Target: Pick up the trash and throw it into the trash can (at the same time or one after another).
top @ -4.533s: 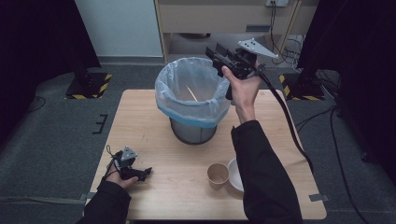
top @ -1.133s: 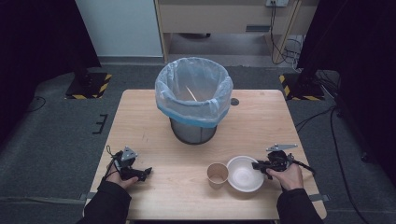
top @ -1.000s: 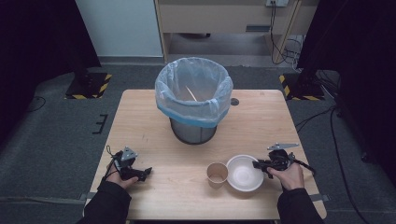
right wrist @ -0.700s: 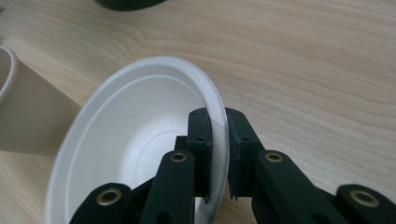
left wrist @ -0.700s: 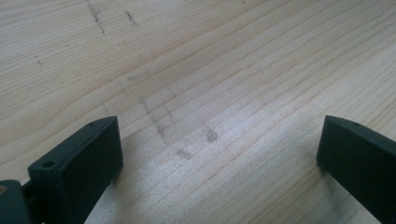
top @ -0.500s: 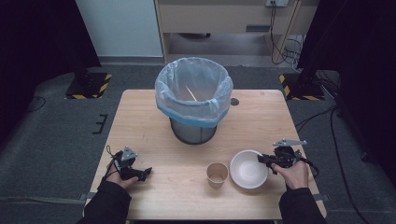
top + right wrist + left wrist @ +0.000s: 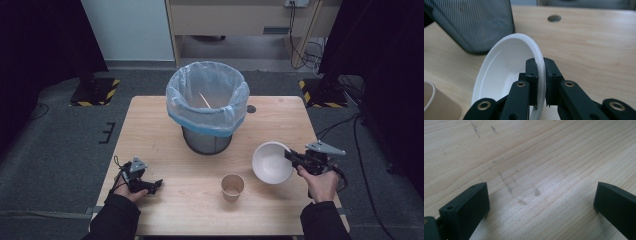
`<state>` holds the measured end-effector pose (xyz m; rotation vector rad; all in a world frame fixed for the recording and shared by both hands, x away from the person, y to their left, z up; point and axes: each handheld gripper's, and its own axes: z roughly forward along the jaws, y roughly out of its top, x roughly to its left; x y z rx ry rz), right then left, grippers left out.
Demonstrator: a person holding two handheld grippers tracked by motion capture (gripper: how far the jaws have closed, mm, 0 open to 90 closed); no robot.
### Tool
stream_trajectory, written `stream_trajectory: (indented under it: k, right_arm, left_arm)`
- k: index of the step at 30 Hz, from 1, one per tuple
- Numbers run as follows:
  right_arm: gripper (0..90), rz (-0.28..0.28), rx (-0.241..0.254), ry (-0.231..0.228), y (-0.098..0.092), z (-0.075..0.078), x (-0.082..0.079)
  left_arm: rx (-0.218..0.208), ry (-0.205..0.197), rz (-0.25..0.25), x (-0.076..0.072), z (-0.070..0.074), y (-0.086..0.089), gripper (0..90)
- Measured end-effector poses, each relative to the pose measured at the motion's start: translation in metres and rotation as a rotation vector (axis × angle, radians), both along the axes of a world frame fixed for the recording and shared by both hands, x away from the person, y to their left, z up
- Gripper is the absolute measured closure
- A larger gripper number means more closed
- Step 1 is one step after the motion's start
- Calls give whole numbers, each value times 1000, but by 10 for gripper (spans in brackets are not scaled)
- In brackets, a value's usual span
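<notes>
Bowl (image 7: 506, 75) rim clamped between right gripper (image 7: 541, 75) fingers, lower edge hidden; left gripper (image 7: 541, 205) fingers spread over tabletop (image 7: 529, 157).

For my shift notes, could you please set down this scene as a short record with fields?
Setting: wooden table, seen from above
Right hand-held gripper: shut on the rim of the white bowl, jaws one inside and one outside the wall
White bowl: tilted, held off the table to the right of the paper cup
Paper cup: upright on the table, untouched
Bin: mesh basket with a plastic liner, standing at the table's middle
Left hand-held gripper: open, nothing between its jaws, low over bare wood at the near left
</notes>
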<state>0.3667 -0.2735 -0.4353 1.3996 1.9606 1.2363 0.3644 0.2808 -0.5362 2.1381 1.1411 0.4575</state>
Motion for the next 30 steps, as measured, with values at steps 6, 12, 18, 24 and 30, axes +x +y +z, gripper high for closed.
stream_trajectory:
  k: [6,12,18,24,30]
  right_arm:
    - [834,-52,52,-92,-5,14,-4]
    - [834,-80,91,-155,-11,23,-8]
    - [835,-95,123,-214,-13,35,-11]
    - [835,-99,173,-280,-15,51,-14]
    - [835,-97,211,-342,-15,70,-17]
  left_arm:
    - [0,0,0,0,0,0,0]
    - [0,0,0,0,0,0,0]
    - [0,0,0,0,0,0,0]
    - [0,0,0,0,0,0,0]
    - [0,0,0,0,0,0,0]
